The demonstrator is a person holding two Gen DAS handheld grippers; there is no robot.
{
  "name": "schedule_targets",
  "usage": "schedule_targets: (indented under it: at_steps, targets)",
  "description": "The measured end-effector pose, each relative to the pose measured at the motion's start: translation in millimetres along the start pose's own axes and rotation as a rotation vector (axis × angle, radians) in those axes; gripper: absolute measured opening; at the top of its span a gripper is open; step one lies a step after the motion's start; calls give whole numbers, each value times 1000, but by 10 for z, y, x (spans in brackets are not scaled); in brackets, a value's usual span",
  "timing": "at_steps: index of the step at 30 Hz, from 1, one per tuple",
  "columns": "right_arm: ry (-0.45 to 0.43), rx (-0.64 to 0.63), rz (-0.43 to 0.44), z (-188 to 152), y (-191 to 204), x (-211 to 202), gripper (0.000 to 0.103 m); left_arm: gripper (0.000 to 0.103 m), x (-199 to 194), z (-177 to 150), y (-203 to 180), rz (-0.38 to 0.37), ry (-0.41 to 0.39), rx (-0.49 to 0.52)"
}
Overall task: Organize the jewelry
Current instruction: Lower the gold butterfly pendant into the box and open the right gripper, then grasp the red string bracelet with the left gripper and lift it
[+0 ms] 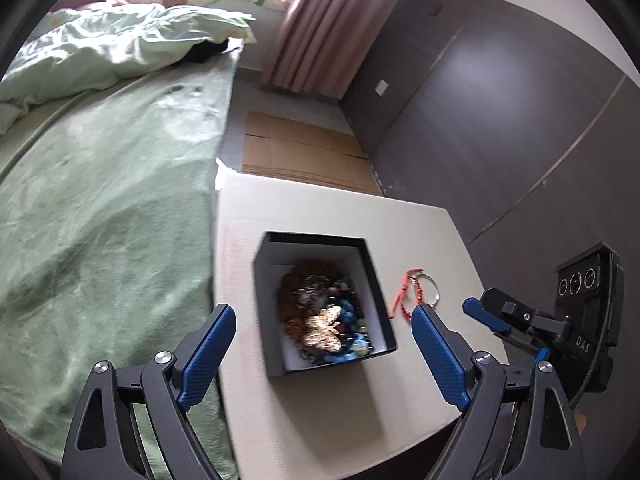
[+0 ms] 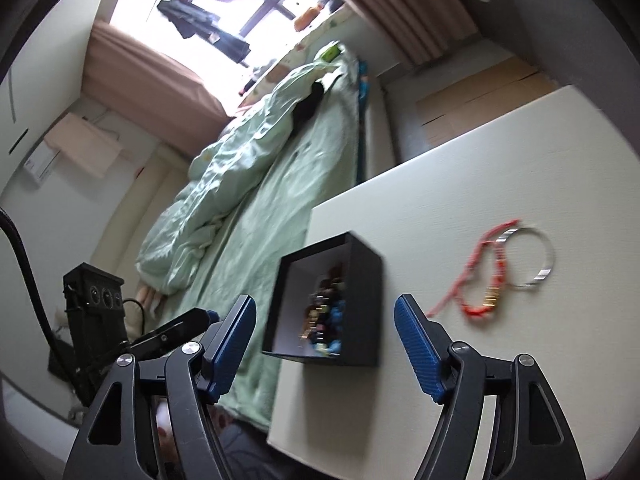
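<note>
Black box open-topped on the white table, set near the table's edge toward the bed, with bare tabletop on all sides. Inside the box, heaped jewelry: brown and blue beads, with a gold butterfly piece lying on top; blurred, so single strands hard to tell apart. Outside the box, toward the opposite side of the table, a red cord bracelet lying flat, overlapping a silver bangle at one end; both well clear of the box wall.

Left gripper hovering above the near part of the box, jaws wide apart, blue pads on either side of the box and touching nothing. Right gripper low over the table's near edge, jaws apart, nothing between the pads; box seen just beyond them, bracelet and bangle off to one side. In the left wrist view, right gripper visible at the table's far side corner, tips near the bangle but possibly not in contact.

Beyond the table, flattened cardboard on the floor and a pink curtain.
</note>
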State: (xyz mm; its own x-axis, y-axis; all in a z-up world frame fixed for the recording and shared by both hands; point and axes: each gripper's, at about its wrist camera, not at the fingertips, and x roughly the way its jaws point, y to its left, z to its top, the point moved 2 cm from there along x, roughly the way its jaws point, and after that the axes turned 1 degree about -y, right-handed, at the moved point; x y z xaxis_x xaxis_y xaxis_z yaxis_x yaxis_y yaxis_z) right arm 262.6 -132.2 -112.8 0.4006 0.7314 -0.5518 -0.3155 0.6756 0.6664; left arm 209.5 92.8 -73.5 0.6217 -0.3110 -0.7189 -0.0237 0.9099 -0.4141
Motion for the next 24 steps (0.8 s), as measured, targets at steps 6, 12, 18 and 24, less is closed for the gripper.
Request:
schedule_targets:
  at_steps: [6, 12, 18, 24]
  targets:
    - [-28, 29, -67, 73, -229, -235, 73, 90, 138, 14, -286, -3, 20, 53]
    - [-38, 77, -113, 88, -452, -391, 73, 90, 308, 38, -611, -5, 40, 122]
    - [-66, 156, -162, 94, -719, -588, 73, 90, 445, 39, -983, -40, 52, 204]
    - [-83, 239, -200, 87, -973, -743, 73, 77, 679, 15, -1284, -62, 90, 275]
